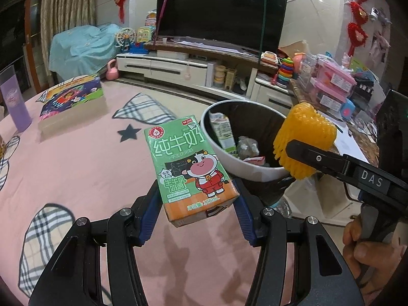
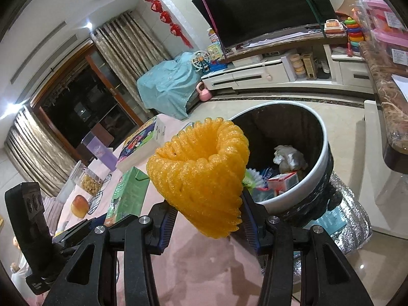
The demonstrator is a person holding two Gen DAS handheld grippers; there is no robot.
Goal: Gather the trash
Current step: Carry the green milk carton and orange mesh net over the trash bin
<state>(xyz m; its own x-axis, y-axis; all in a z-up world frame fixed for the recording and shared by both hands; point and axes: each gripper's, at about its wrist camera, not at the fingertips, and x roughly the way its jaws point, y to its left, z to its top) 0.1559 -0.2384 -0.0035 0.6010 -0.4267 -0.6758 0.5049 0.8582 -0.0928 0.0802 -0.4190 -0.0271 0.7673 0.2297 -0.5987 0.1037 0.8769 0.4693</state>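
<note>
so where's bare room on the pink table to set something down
Bare: the pink tablecloth between the puzzle box, the purple cup and the trash bin. Crowded: inside the bin, and the snack jar and bun end.
</note>
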